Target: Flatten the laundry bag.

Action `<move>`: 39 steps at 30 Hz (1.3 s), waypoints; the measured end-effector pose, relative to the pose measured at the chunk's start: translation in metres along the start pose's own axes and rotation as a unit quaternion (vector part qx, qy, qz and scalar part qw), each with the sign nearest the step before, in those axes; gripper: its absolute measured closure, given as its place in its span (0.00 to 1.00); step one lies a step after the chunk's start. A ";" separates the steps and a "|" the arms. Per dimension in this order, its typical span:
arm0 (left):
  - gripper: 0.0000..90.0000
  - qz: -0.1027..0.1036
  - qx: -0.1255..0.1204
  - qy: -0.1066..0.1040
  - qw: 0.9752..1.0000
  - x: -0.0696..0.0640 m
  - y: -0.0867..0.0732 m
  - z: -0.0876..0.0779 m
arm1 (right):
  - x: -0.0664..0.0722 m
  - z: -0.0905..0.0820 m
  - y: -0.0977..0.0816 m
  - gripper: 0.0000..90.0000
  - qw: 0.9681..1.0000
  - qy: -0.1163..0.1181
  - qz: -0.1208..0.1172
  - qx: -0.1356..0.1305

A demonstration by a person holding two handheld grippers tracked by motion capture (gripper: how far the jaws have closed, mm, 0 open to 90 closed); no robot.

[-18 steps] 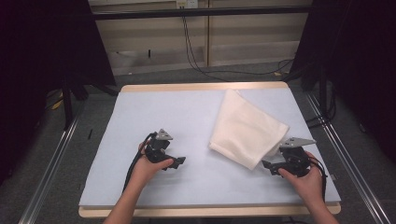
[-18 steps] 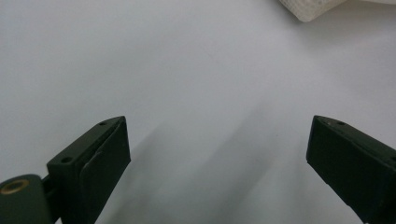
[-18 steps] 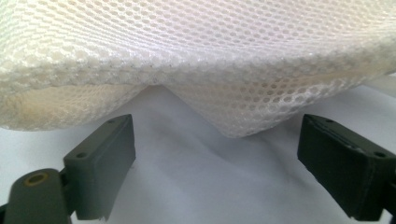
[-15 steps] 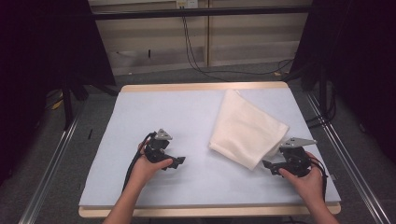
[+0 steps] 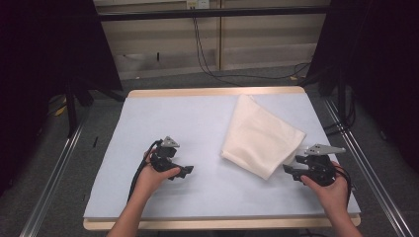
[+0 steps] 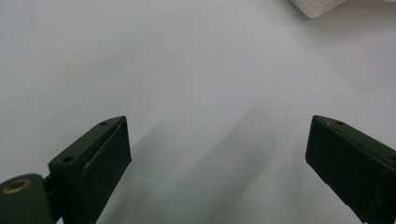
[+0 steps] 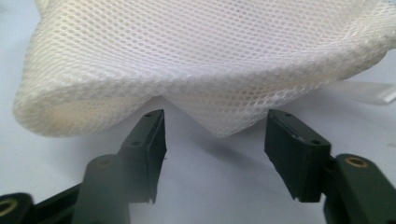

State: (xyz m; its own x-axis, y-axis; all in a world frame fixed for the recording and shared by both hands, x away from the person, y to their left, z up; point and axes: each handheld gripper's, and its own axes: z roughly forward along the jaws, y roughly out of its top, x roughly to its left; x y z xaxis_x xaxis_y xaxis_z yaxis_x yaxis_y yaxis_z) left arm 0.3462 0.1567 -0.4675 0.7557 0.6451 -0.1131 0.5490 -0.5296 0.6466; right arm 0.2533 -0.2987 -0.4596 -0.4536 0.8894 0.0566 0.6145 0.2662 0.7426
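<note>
two tongs are at work here, one in each of the person's hands, and both stand open with nothing in them. the step in hand looks like the approach to a first grasp on the folded white mesh cloth [image 5: 262, 136], which lies on the right half of the pale blue bench [image 5: 148, 123], slanted, with its near corner pointing toward the person's right hand.

the right tongs [image 5: 291, 170] sit just beside that near corner. in the right gripper view the jaws stand wide apart and the drooping point of the mesh cloth [image 7: 219, 65] hangs just ahead of the gap between them, not yet inside it; the pads press on nothing. the fold at the cloth's left in that view is rounded and thick, several layers deep.

the left tongs [image 5: 185, 171] rest well apart from the cloth, over bare bench left of centre. in the left gripper view the jaws are spread wide over the plain surface, and a small bit of the cloth [image 6: 317, 5] shows at the top edge.

the next move, as i judge it, calls for a short push forward with the right tongs so the corner slides between the jaws, then a close. the risk is catching the top layer alone, or nudging the corner away.
</note>
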 end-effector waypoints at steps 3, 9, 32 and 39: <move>0.08 0.001 0.001 0.002 1.000 -0.001 0.001 -0.001 | 0.001 0.000 -0.001 0.44 1.000 0.002 -0.005 0.007; 0.09 0.005 0.001 0.001 1.000 -0.001 0.001 -0.001 | 0.006 -0.006 0.006 0.67 1.000 0.013 -0.009 -0.011; 0.10 0.004 0.007 -0.006 1.000 -0.002 -0.001 0.004 | 0.018 0.032 0.030 0.64 0.999 0.035 -0.024 0.008; 0.10 0.001 0.009 -0.007 1.000 -0.004 0.000 0.004 | 0.028 0.047 0.035 0.39 0.999 0.035 -0.022 0.025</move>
State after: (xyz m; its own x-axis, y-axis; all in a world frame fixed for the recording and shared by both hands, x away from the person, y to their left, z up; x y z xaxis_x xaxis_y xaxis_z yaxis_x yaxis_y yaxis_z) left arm 0.3445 0.1519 -0.4702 0.7617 0.6365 -0.1213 0.5535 -0.5418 0.6325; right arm 0.2925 -0.2465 -0.4631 -0.5238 0.8488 0.0717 0.6236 0.3248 0.7111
